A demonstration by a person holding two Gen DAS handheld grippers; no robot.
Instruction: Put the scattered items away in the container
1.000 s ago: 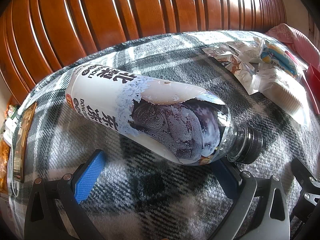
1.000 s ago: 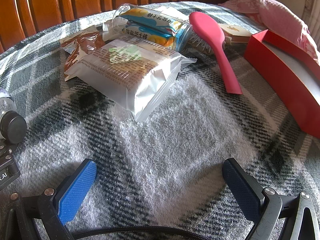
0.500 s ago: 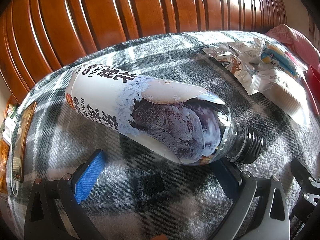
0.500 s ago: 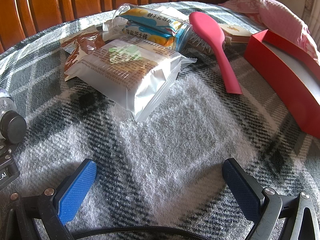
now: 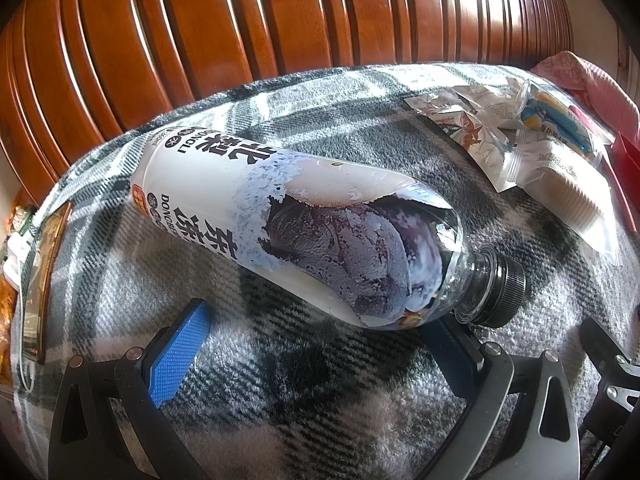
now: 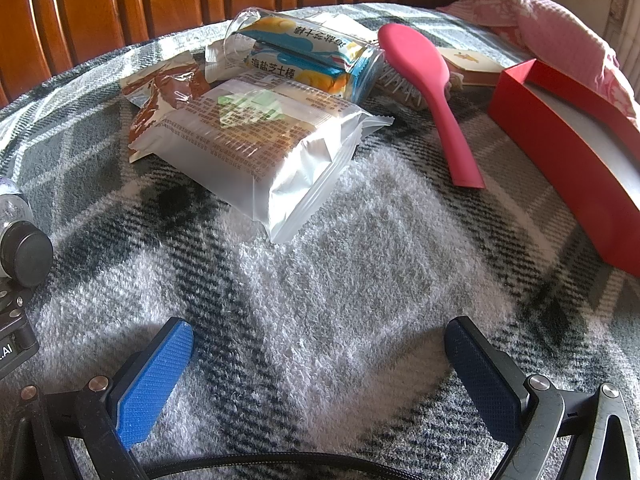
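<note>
- Basically no change from the earlier frames in either view; nothing has shifted.
- Plaid blanket [image 6: 360, 248] covers the surface, wooden slatted backrest [image 5: 240, 20] behind it.
- Red box [image 6: 560, 152] lies at the right edge of the right wrist view, open side up, pink cloth [image 6: 560, 20] behind it.
- Bottle [image 5: 304, 232] lies on its side on the blanket, black cap [image 5: 504, 296] pointing right, same pose as before.
- Left tongs [image 5: 316, 344] apart, low on the blanket just in front of the bottle; the right pad sits under the bottle's neck end, contact unclear, the blue left pad is apart from it.
- Right tongs [image 6: 318, 354] apart, nothing between them, bare blanket only.
- Snack pile ahead of the right tongs: big silver packet [image 6: 264, 152] in front, blue-yellow packet [image 6: 304, 56] behind it, brown packet [image 6: 164, 92] to the left, partly under the silver one.
- Pink hairbrush [image 6: 432, 84] lies bristles down between the snack pile and the red box, handle toward the camera.
- Small tan card box [image 6: 468, 64] just behind the brush head.
</note>
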